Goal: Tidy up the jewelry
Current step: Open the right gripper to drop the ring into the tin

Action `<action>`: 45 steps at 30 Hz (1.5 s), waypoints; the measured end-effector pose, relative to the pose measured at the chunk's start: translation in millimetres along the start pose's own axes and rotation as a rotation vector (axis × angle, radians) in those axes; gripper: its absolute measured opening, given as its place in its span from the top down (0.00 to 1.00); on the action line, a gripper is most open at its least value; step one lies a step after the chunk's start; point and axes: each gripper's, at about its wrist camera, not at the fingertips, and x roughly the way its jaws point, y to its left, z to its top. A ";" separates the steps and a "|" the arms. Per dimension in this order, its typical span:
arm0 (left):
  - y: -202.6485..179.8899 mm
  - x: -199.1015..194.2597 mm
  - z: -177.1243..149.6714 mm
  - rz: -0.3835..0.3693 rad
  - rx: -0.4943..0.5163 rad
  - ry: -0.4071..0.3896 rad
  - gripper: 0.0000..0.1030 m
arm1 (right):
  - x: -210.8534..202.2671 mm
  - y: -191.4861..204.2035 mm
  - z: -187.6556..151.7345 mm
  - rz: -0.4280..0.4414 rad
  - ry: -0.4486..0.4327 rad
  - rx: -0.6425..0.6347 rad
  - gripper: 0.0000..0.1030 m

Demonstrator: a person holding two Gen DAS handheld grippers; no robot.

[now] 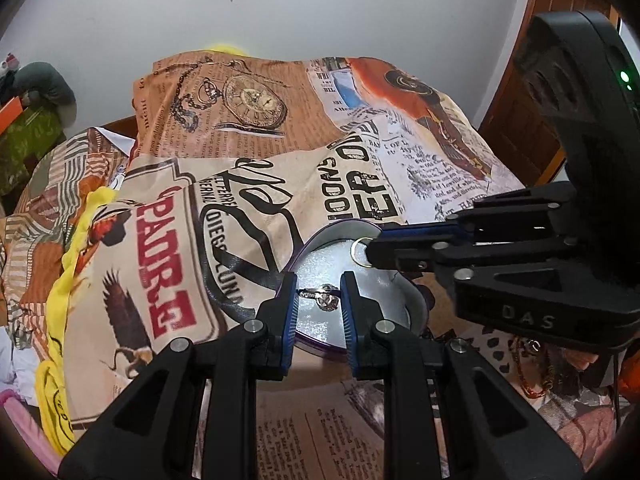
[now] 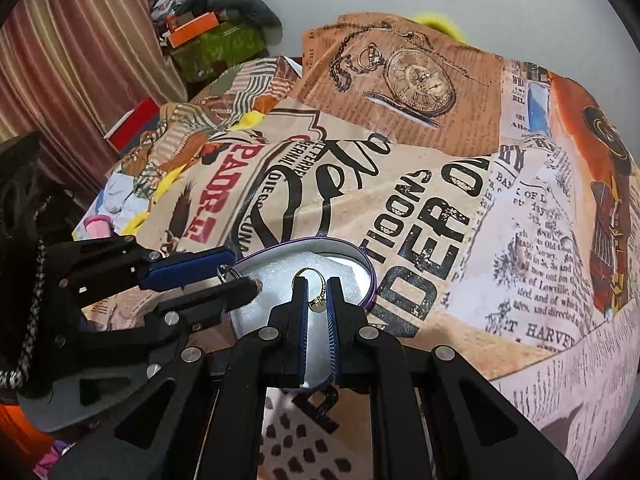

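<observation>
A heart-shaped purple-rimmed box [image 1: 416,304] with white foam lining lies on the printed cloth; it also shows in the right wrist view [image 2: 370,276]. My left gripper [image 1: 319,294] hangs over the foam, shut on a silver ring [image 1: 325,298] with a round knot-like head, pinched at its band. From the right wrist view the left gripper [image 2: 244,270] comes in from the left with the silver ring [image 2: 227,271] at its tips. My right gripper [image 2: 317,295] is shut on a thin gold ring [image 2: 316,288] over the foam. It reaches in from the right in the left wrist view [image 1: 370,250], gold ring [image 1: 358,251] at its tip.
The surface is a bed draped in a newspaper-and-pocket-watch print cloth [image 1: 248,128]. Yellow fabric [image 1: 64,280] bunches at the left. Red bead strands [image 1: 532,376] lie at the right. Boxes and clutter [image 2: 208,40] stand by a striped curtain at the far left. A wooden door [image 1: 560,40] is at the right.
</observation>
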 end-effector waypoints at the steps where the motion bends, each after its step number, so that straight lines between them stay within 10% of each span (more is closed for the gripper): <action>1: 0.0 0.3 -0.4 0.002 0.002 0.002 0.81 | 1.6 -0.1 0.4 -0.001 0.004 -0.002 0.92; 13: -4.7 -12.7 1.4 0.014 0.020 -0.012 0.79 | 0.3 3.0 1.7 -0.020 0.002 -0.016 0.91; 20: -8.9 -33.8 1.5 0.018 0.019 -0.038 0.77 | -15.7 6.8 -0.8 -0.061 -0.032 -0.018 0.73; 45: -77.9 -98.2 -12.8 -0.031 0.100 -0.079 0.65 | -136.5 -3.9 -68.7 -0.214 -0.196 0.030 0.66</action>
